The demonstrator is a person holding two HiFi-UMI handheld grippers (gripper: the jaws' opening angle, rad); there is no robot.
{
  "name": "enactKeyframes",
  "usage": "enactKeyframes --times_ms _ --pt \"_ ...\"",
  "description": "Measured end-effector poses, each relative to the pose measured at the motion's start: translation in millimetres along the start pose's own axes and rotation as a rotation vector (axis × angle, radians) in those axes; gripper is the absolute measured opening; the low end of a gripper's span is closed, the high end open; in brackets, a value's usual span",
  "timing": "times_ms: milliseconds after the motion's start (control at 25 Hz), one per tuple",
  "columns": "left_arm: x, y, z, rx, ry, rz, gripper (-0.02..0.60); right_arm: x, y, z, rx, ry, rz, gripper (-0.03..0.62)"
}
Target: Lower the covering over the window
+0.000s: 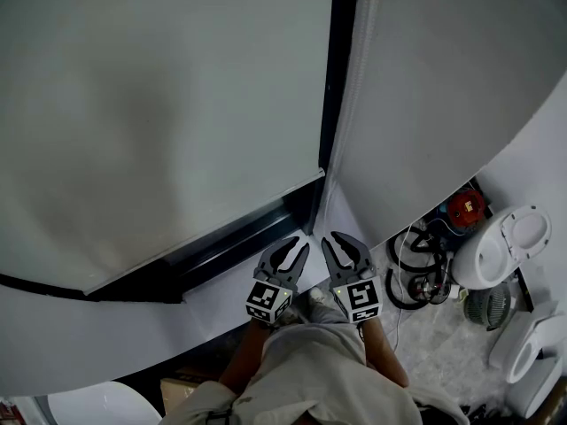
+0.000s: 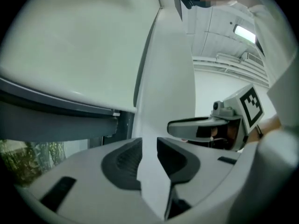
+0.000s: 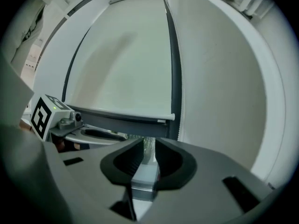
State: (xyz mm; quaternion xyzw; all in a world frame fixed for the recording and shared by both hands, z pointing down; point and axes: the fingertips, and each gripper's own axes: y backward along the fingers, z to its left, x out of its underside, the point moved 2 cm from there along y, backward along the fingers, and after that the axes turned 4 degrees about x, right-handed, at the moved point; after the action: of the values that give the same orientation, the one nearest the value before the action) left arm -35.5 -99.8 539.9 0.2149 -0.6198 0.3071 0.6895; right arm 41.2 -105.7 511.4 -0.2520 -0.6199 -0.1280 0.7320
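Roller blind (image 1: 159,104) is hanging ahead of and above both tongs, its bottom bar (image 3: 121,117) sitting short of the sill. I'm holding the left tongs (image 1: 297,251) and right tongs (image 1: 341,246) side by side, both spread, pinching nothing. What looks like the bead chain (image 3: 180,78) is running beyond the right tongs; I'm risking grabbing air, or pulling the wrong strand and raising the blind.

Off-white blind (image 1: 159,104), black window frame (image 1: 335,78), black-and-white squares on marker cube (image 1: 266,301)

Left tongs (image 1: 298,248), right tongs (image 1: 337,242) below blind (image 1: 159,104)
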Motion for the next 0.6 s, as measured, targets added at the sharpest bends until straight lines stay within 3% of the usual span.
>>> enactKeyframes --times_ms 600 --pt "-45 6 3 0.001 -0.073 -0.061 0.091 -20 6 -2 0.025 0.014 -0.041 0.072"
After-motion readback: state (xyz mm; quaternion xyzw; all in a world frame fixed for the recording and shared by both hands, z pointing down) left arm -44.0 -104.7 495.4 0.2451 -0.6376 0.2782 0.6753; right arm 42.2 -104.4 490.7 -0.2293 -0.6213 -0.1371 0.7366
